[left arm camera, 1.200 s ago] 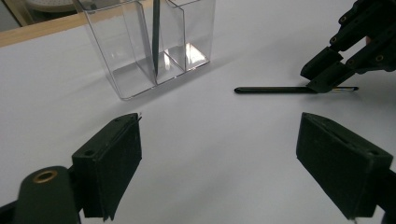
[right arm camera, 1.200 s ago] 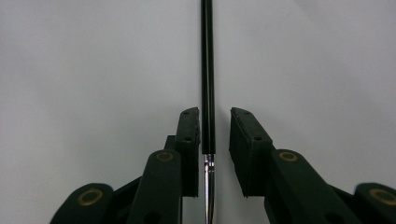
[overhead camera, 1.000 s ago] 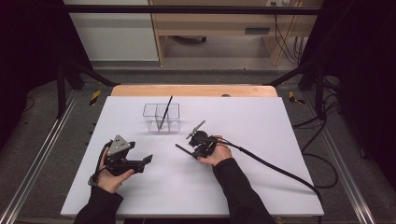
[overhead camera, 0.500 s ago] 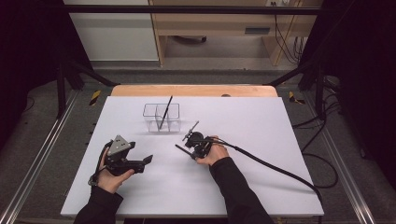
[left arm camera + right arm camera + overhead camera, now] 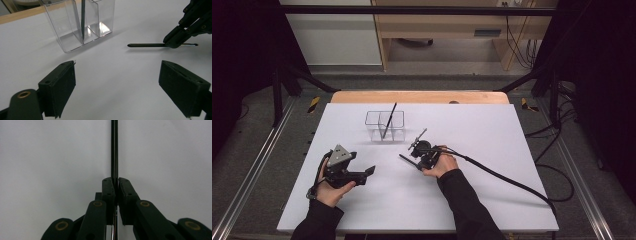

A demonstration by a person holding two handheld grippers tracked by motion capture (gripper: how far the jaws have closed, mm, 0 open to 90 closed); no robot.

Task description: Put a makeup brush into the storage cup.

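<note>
Pen point(image 5: 114, 150), black, slim, straight; lies flat on the white counter point(image 5: 512, 150) in front of the clear organiser, pinched near one end by the right tongs point(image 5: 116, 182), whose jaws have just been closing and now press on the barrel from both sides; most of its length runs out beyond the pads, a short stub behind them. Handling, as judged: light, stiff, smooth and round, so apt to roll or swivel in a narrow grip; best taken nearer the middle if it is to be tipped upright, with the pads square across the barrel. Right tongs seen from the high view point(image 5: 418, 150), hand behind them, cable trailing off to the counter's right edge. Organiser point(image 5: 385, 125), transparent plastic, divided into compartments, standing upright near the counter's far side; one dark pen point(image 5: 388, 120) already leans in it, against the divider. Left tongs point(image 5: 367, 172), spread wide and holding nothing, hover low over bare counter well to the left of the lying pen; grey three-cornered plate on top.
</note>
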